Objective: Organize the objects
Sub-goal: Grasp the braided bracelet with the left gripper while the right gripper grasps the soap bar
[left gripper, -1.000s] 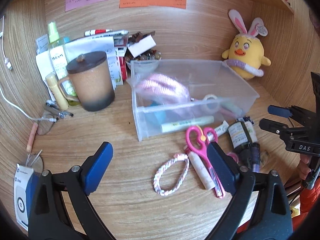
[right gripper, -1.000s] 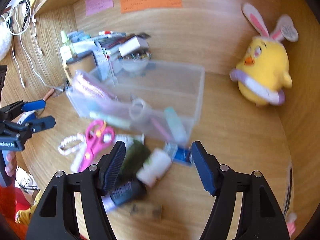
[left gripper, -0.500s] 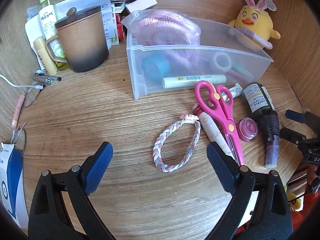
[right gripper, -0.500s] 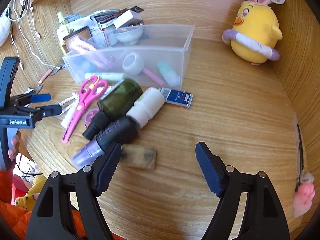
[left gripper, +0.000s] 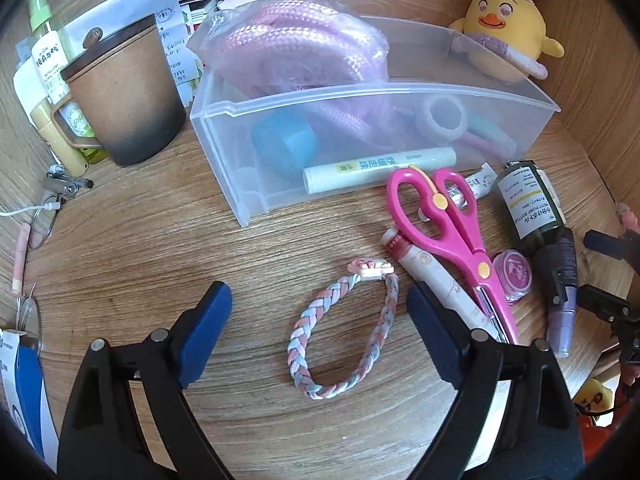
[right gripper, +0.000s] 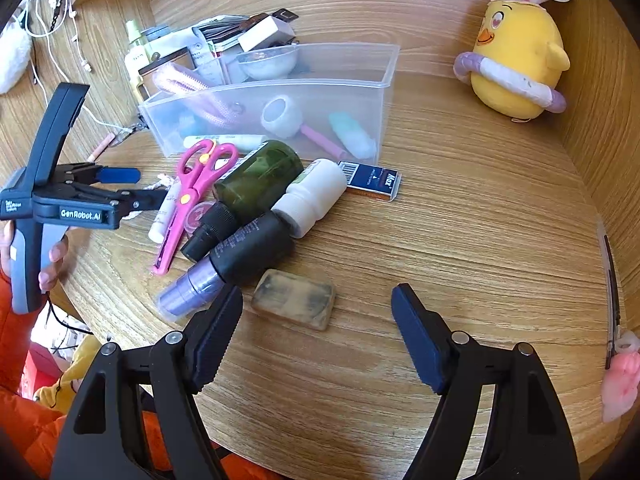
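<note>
A braided pastel bracelet (left gripper: 344,328) lies on the wooden desk between the open fingers of my left gripper (left gripper: 320,320), which hovers over it empty. Pink scissors (left gripper: 448,232) lie across a white tube (left gripper: 436,280) to its right, beside a green bottle (left gripper: 528,208). The clear plastic bin (left gripper: 248,184) behind holds a pink rope, a tape roll and a marker. My right gripper (right gripper: 316,332) is open and empty, with a worn brown eraser (right gripper: 294,298) just ahead between its fingers. The scissors (right gripper: 188,196), the green bottle (right gripper: 260,176), a white bottle (right gripper: 316,196) and a purple-capped black bottle (right gripper: 224,268) lie ahead-left.
A lidded brown mug (left gripper: 124,100) and a spray bottle (left gripper: 44,48) stand left of the bin. A yellow plush chick (right gripper: 516,56) sits at the back right. A blue staple box (right gripper: 372,180) lies by the bin. The desk's front edge (right gripper: 120,320) curves close by.
Both grippers have dropped lower and tilted down toward the desk. The left one has closed in over the bracelet; the right one has come in over the eraser. Both stay open.
</note>
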`<action>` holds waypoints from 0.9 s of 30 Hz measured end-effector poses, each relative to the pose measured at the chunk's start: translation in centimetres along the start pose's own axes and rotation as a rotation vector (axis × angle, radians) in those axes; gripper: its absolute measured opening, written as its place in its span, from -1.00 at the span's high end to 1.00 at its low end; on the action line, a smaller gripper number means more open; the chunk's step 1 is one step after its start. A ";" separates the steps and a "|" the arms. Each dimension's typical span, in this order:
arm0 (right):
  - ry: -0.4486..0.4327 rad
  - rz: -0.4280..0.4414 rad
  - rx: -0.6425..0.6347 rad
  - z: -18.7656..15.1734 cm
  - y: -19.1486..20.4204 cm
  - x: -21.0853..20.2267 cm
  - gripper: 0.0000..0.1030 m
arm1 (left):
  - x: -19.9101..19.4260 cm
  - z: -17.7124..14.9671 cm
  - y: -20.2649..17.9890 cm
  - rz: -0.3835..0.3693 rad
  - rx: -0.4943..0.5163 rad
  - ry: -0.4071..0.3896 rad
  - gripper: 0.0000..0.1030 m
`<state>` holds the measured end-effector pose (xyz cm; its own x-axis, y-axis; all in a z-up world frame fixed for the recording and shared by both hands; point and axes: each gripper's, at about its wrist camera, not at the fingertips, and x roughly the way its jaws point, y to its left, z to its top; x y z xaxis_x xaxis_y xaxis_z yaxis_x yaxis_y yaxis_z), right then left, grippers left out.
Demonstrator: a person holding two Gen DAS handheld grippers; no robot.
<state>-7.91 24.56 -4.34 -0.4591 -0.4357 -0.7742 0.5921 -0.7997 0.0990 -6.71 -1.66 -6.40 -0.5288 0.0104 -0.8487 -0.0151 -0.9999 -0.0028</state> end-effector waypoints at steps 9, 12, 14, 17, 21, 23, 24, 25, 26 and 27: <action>-0.024 -0.045 -0.025 -0.3 0.6 0.1 -0.21 | -0.3 0.3 -0.3 -0.029 0.044 -0.037 0.11; -0.031 -0.049 -0.032 -0.4 0.7 0.0 0.03 | -0.2 0.9 -0.6 -0.030 0.050 -0.043 0.42; -0.035 -0.040 -0.035 -0.4 0.8 0.0 0.19 | -0.2 1.1 -0.7 -0.026 0.049 -0.048 0.53; -0.036 -0.037 -0.022 -0.3 0.7 0.0 0.20 | -0.4 0.9 -0.5 -0.026 0.037 -0.051 0.61; -0.040 -0.040 0.011 0.0 0.1 0.0 0.20 | -0.5 0.6 0.3 -0.033 0.002 -0.057 0.66; -0.054 -0.039 0.044 0.5 -0.6 -0.2 0.20 | -1.0 0.6 1.0 -0.033 -0.022 -0.068 0.67; -0.061 -0.035 0.054 0.6 -0.8 -0.4 0.20 | -1.3 0.5 1.2 -0.034 -0.030 -0.075 0.67; -0.074 -0.029 0.067 0.9 -1.1 -0.7 0.20 | -1.6 0.5 1.4 -0.031 -0.039 -0.085 0.67; -0.085 -0.030 0.073 1.1 -1.3 -1.0 0.20 | -2.0 0.5 1.6 -0.027 -0.044 -0.096 0.67; -0.095 -0.035 0.075 1.3 -1.3 -1.2 0.20 | -2.4 0.5 1.7 -0.024 -0.049 -0.107 0.67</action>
<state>-9.00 25.62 -2.74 -0.5413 -0.4416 -0.7155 0.5253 -0.8421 0.1222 -5.88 -3.36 -4.09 -0.6166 0.0326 -0.7866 0.0111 -0.9987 -0.0501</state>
